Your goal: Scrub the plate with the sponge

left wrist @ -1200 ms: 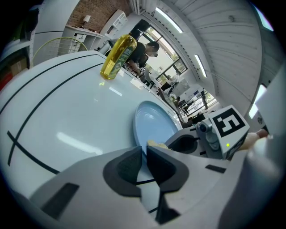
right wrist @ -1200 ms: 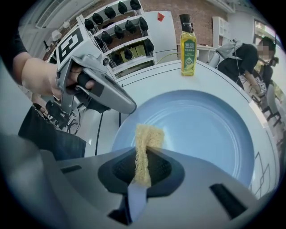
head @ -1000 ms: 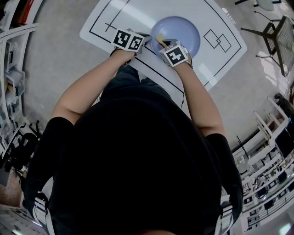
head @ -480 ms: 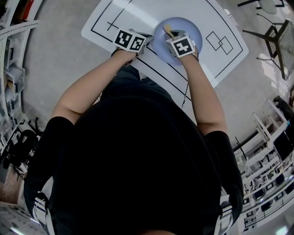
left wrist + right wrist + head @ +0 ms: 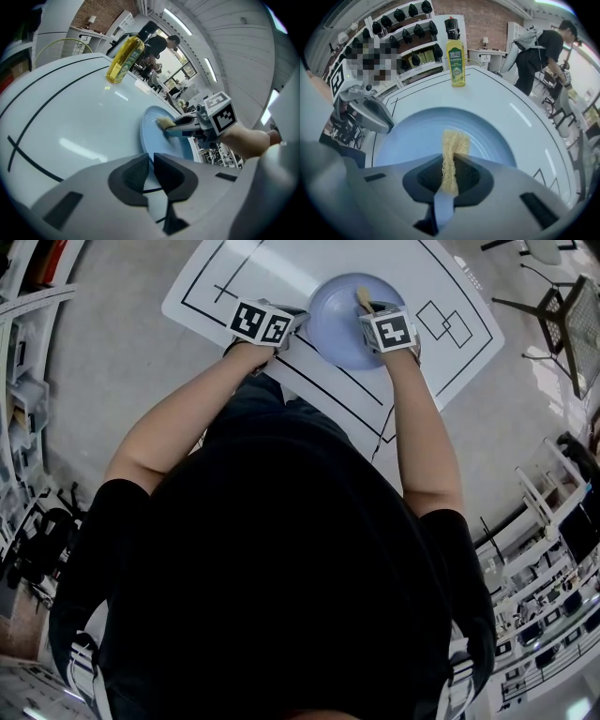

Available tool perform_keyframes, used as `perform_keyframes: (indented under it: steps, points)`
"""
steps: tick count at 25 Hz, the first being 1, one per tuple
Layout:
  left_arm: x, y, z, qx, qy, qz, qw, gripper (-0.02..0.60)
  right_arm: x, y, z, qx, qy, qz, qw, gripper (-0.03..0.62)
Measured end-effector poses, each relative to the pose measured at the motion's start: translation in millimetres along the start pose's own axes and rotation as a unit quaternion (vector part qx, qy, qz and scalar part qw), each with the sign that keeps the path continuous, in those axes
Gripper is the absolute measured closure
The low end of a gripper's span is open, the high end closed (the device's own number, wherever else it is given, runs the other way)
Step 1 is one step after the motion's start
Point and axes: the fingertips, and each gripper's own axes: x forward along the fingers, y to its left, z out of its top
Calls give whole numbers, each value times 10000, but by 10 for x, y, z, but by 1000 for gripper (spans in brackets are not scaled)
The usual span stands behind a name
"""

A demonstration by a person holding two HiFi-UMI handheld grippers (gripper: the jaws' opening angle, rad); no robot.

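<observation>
A light blue plate lies on the white mat, and in the left gripper view the plate looks tilted up. My left gripper is shut on its left rim, which sits between the jaws. My right gripper is shut on a yellow sponge. The sponge sticks out past the jaws and presses on the plate's far right part. The left gripper view shows the sponge touching the plate's inner face.
A yellow dish-soap bottle stands on the mat beyond the plate, also in the left gripper view as the bottle. A person stands past the table at the right. Chairs and shelving surround the table.
My right gripper has swept the sponge across the plate, from its near left part to its far right part. The left gripper has held still on the rim.
</observation>
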Motion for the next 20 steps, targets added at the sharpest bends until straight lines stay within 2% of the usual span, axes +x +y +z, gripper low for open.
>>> perform_keyframes:
  steps: [6,20]
  points:
    - [19,8,10,43,13,26,10000,543,-129,-157,-235,182,133,-253,9994,557]
    - [10,-6,16,-16,-111,110,9999,543,-196,235,-759,233,490,130,9984,557]
